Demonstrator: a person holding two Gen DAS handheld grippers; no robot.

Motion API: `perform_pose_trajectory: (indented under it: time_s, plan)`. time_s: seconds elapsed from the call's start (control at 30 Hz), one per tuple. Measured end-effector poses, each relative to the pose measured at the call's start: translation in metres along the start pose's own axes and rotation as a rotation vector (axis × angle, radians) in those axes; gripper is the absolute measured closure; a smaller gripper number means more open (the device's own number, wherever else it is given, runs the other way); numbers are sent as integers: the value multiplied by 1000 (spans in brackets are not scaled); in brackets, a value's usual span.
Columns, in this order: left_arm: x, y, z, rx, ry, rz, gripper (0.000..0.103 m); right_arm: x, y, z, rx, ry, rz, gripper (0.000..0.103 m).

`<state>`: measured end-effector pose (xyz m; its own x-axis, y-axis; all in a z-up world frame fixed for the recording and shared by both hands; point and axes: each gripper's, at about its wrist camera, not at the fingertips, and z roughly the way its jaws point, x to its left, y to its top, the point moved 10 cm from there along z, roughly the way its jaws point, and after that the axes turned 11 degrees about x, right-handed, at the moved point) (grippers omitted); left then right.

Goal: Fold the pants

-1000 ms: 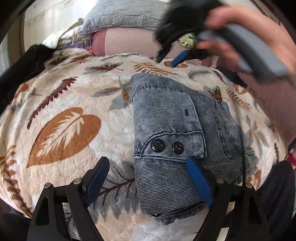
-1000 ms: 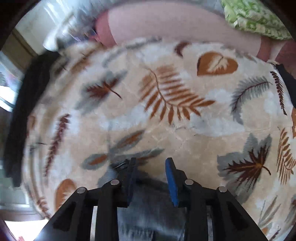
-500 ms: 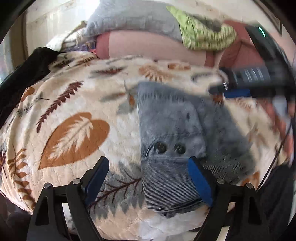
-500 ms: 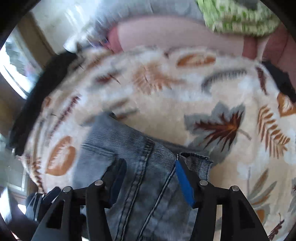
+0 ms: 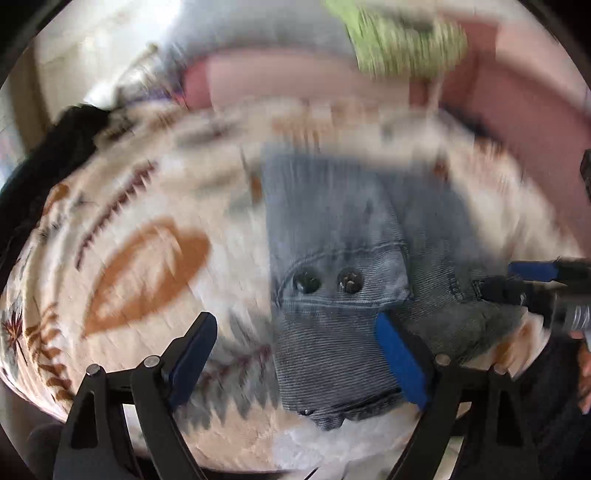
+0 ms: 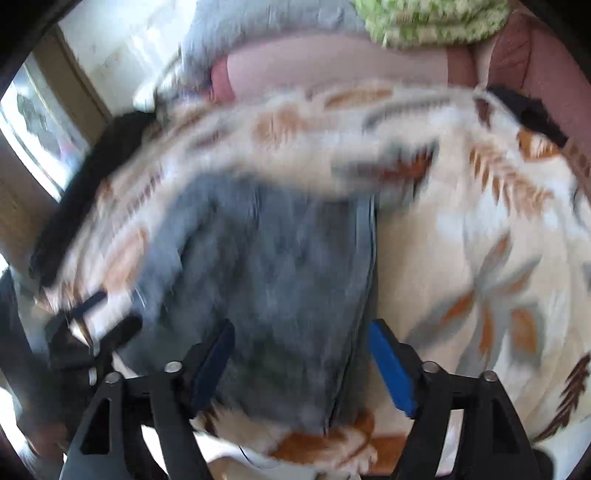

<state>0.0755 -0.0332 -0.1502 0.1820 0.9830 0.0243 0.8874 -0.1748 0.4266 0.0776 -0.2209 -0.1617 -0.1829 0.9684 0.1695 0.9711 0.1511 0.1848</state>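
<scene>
The grey-blue denim pants (image 5: 332, 258) lie folded into a compact bundle on a leaf-print blanket (image 5: 147, 266), two dark buttons facing up. My left gripper (image 5: 295, 350) is open and empty, hovering over the near end of the bundle. My right gripper (image 6: 301, 362) is open and empty over the pants (image 6: 273, 266) from the right side; it also shows in the left wrist view (image 5: 532, 284) at the right edge. Both views are motion-blurred.
Pink pillows (image 5: 280, 77), a grey quilted cushion (image 6: 266, 29) and a green patterned cloth (image 5: 402, 40) lie at the far end of the bed. A black garment (image 5: 48, 147) lies at the left edge. A window (image 6: 33, 122) is at far left.
My right gripper opened wider and pulled back from the far end of the pants to the near right side. My left gripper stayed open over the bundle.
</scene>
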Motion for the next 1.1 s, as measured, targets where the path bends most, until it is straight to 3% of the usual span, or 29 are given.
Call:
perform_pose_trajectory:
  time_s: [0.03,0.13,0.23,0.3,0.33,0.37,0.4,0.57,0.67,0.8,0.87,0.93,0.97,1.1]
  plan:
    - [0,2,-7,-34,7,-2,13,-3,-2,1,-43,22,14,18]
    - [0,7,-25,-52,-10,-10,14,-12,1,-13,-53,45,76,17]
    - [4,16,-40,-121,-1,-31,14,-9,4,-27,-100,50,65,17]
    - [1,13,-28,-90,23,-18,14,-6,1,-24,-107,47,54,17]
    - [-5,5,-11,-20,35,19,14,-7,-2,-12,-77,18,37,17]
    - [-11,-1,-1,12,40,55,13,-7,-9,9,7,-32,8,17]
    - [-12,0,-4,-19,37,58,13,-9,-4,4,-2,-21,8,16]
    - [-7,9,-39,-92,-17,-1,14,-19,23,-34,-83,87,92,16]
    - [-6,15,-40,-104,-23,-14,14,-20,48,-51,-129,175,136,16]
    - [-16,0,0,18,-10,34,13,-5,80,-56,-165,391,161,16]
    - [-15,-2,1,-2,-32,8,13,0,92,-29,-113,516,215,16]
    - [-15,-2,2,8,-49,-7,12,-1,82,10,31,498,258,18]
    - [-15,-2,3,13,-56,-5,12,0,79,19,40,499,263,18]
    - [-14,-1,3,4,-58,5,12,7,80,-18,-42,496,238,18]
